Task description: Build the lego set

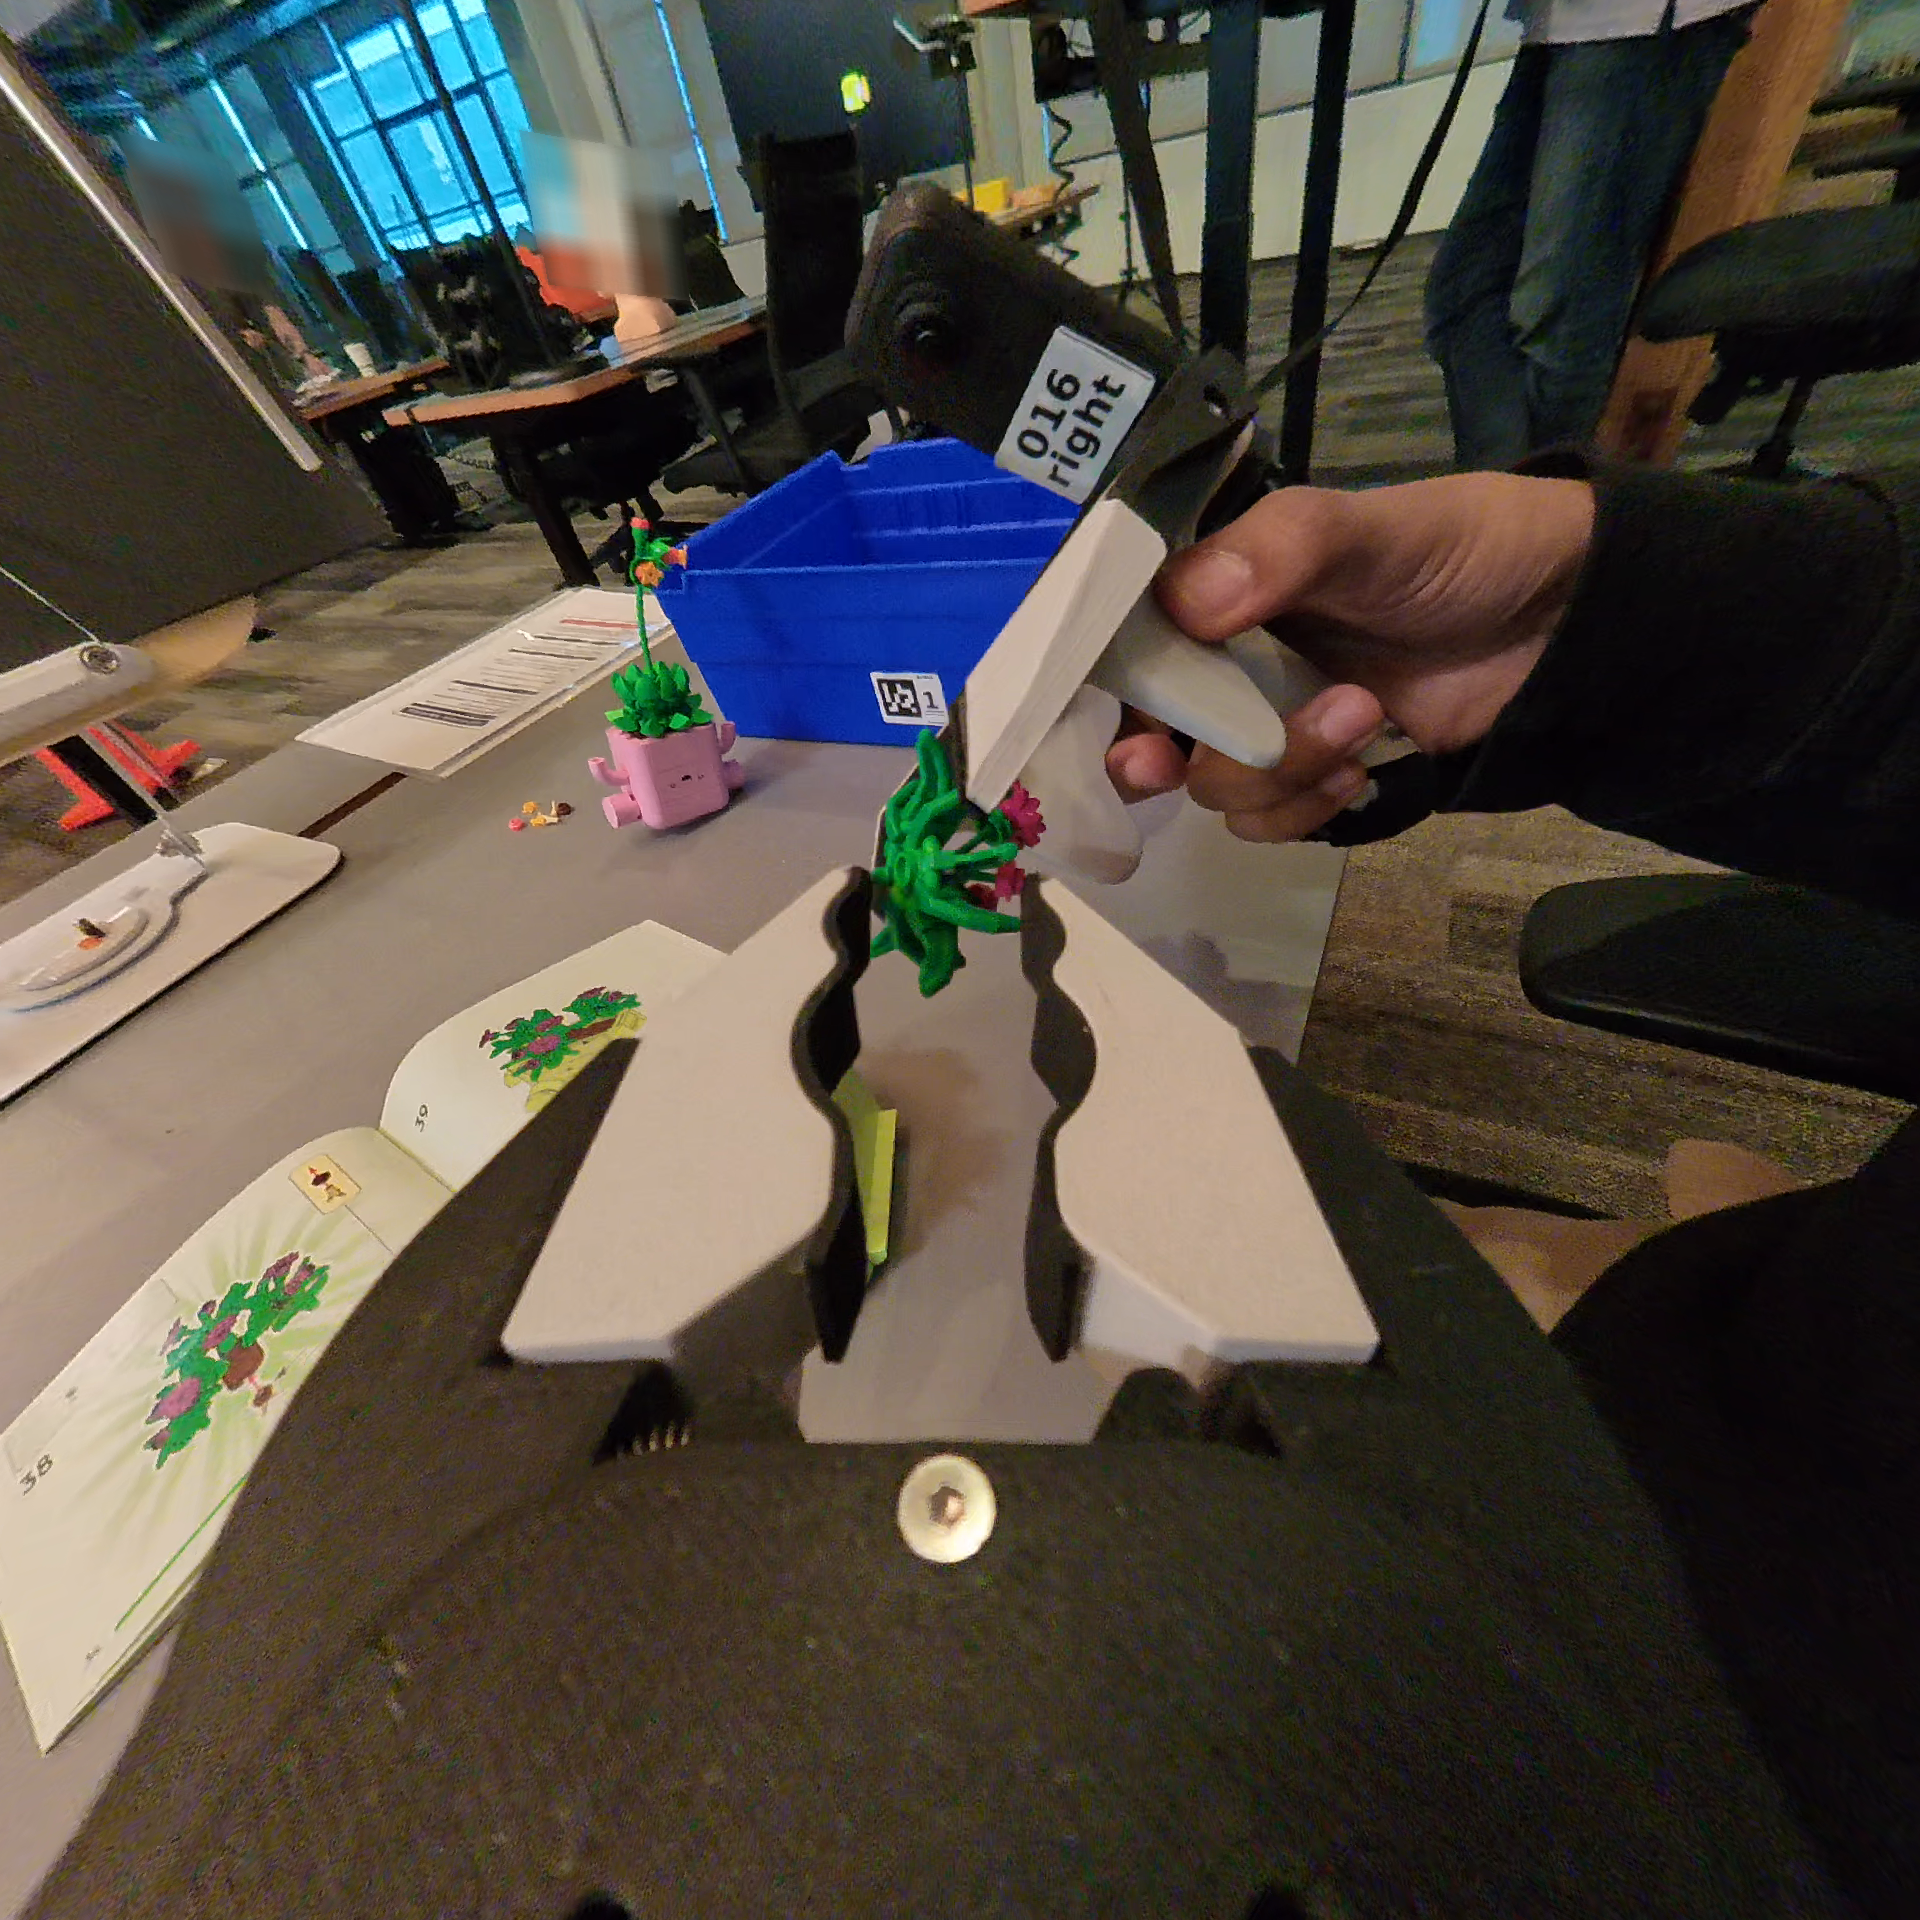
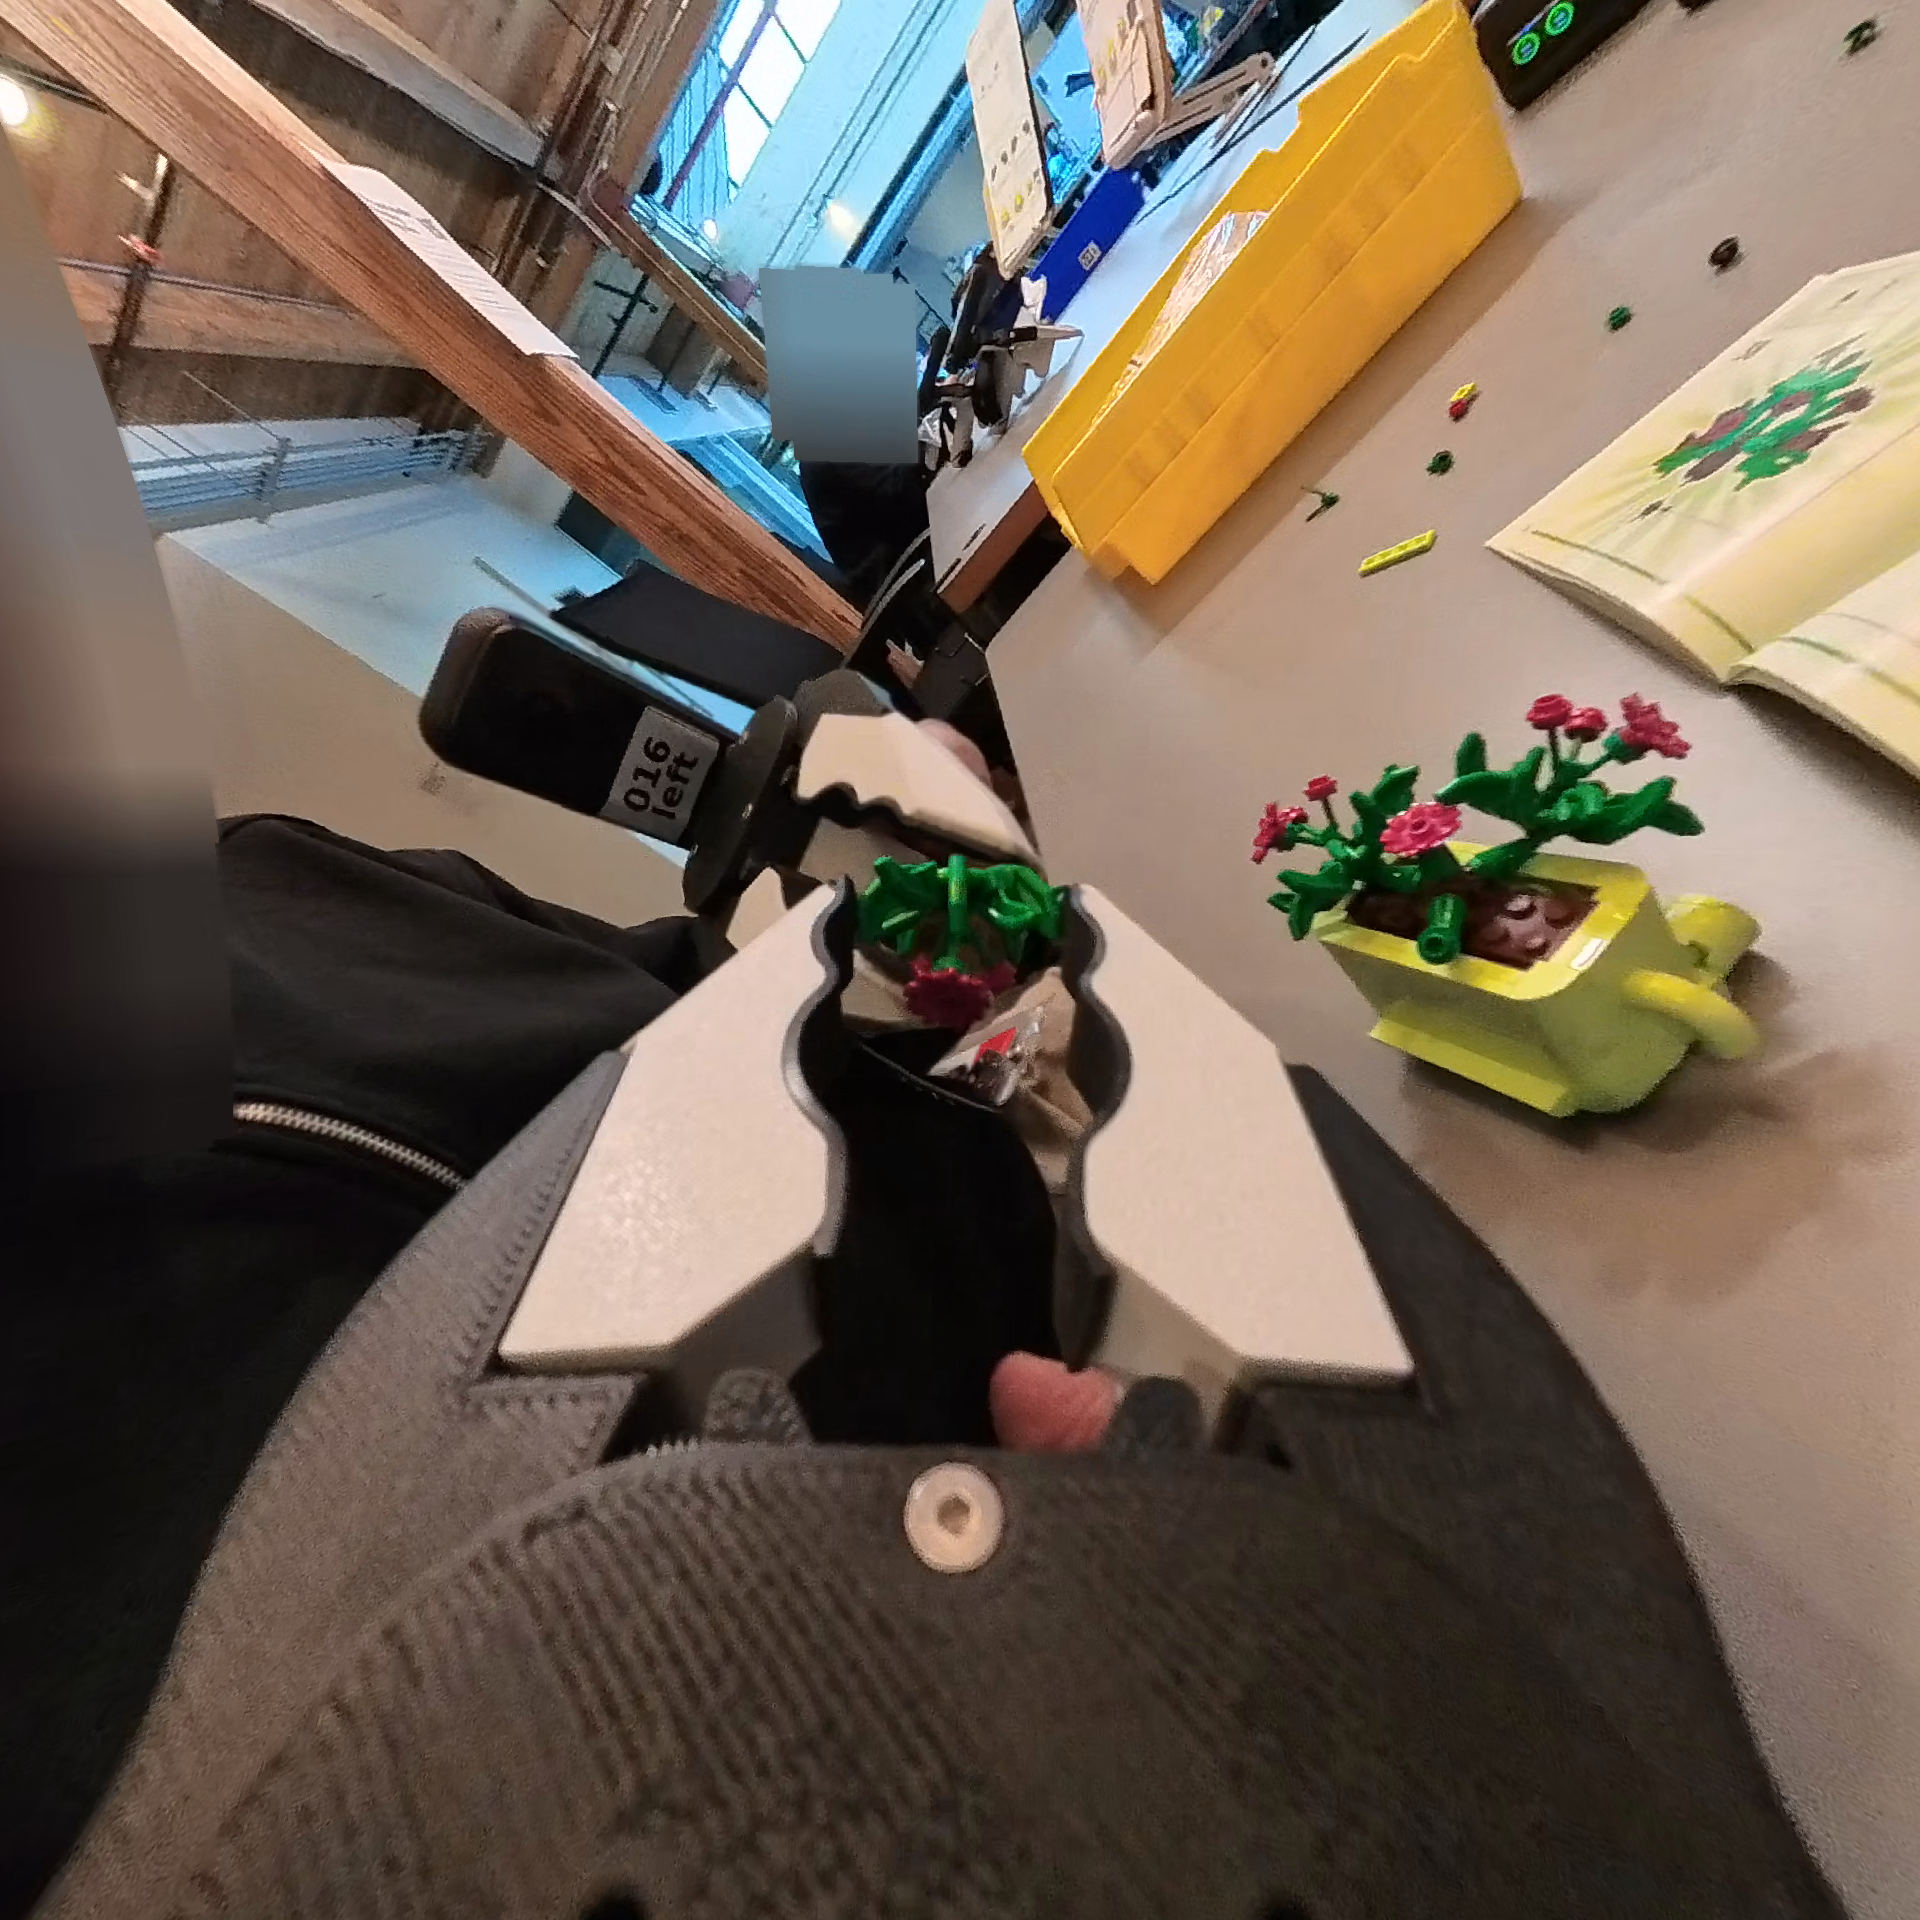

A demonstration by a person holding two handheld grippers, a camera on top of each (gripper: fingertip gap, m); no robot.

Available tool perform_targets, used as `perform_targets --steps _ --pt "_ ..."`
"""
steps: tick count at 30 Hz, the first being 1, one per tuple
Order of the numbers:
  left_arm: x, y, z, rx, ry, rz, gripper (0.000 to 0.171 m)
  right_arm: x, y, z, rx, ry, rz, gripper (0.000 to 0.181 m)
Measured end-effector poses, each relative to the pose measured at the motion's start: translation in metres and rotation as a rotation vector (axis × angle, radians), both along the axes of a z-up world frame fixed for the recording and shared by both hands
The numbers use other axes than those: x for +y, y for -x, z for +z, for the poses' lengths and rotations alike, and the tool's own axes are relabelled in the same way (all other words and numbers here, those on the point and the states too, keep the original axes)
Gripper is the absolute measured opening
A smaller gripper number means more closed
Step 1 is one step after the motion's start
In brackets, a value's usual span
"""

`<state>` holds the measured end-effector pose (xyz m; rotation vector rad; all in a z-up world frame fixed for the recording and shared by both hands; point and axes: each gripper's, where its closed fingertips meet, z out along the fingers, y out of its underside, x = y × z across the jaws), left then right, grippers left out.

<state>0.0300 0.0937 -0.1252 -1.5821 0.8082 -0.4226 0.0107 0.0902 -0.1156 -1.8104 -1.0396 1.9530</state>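
Note:
A green lego sprig with pink flowers (image 1: 935, 894) hangs in the air between both grippers. My left gripper (image 1: 945, 894) is closed on its leaves, which fill the gap between the tips. My right gripper (image 1: 1023, 821) comes in from the upper right, held by a hand (image 1: 1351, 644), and is closed on the flower end. In the right wrist view the sprig (image 2: 956, 909) sits between my right gripper's tips (image 2: 961, 914), with the left gripper (image 2: 1013, 842) just behind it. A lime pot with green and pink flowers (image 2: 1507, 997) stands on the grey table to the right.
An open instruction booklet (image 1: 208, 1382) lies at the left and also shows in the right wrist view (image 2: 1766, 499). A pink pot model (image 1: 670, 769) and a blue bin (image 1: 831, 623) stand farther back. A yellow bin (image 2: 1299, 312) and loose small pieces (image 2: 1397, 551) lie on the table. A chair armrest (image 1: 1714, 956) is right. Less than 4 cm separates the two grippers' tips.

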Motion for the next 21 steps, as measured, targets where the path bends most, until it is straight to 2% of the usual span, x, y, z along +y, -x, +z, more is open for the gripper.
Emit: perform_targets --steps 6,10,13,15,18,21 --pt "0.000 0.006 0.003 -0.073 0.020 0.017 0.025 -0.001 0.003 0.009 0.054 0.051 0.010 0.048" --pt "0.003 0.015 0.010 -0.254 0.095 0.009 0.025 0.002 0.000 0.012 0.055 0.027 -0.011 0.056" --pt "0.007 0.026 0.016 -0.452 0.188 -0.014 0.025 0.011 -0.003 0.016 0.066 -0.071 -0.084 0.056" --pt "0.009 0.034 0.019 -0.606 0.263 -0.042 0.025 0.022 -0.006 0.021 0.073 -0.268 -0.201 0.054" --pt "0.011 0.047 0.025 -0.841 0.364 -0.107 0.024 0.027 -0.007 0.030 0.045 -0.754 -0.375 0.051" --pt "0.012 0.053 0.026 -0.981 0.427 -0.155 0.024 0.018 0.001 0.034 -0.004 -1.176 -0.488 0.038"
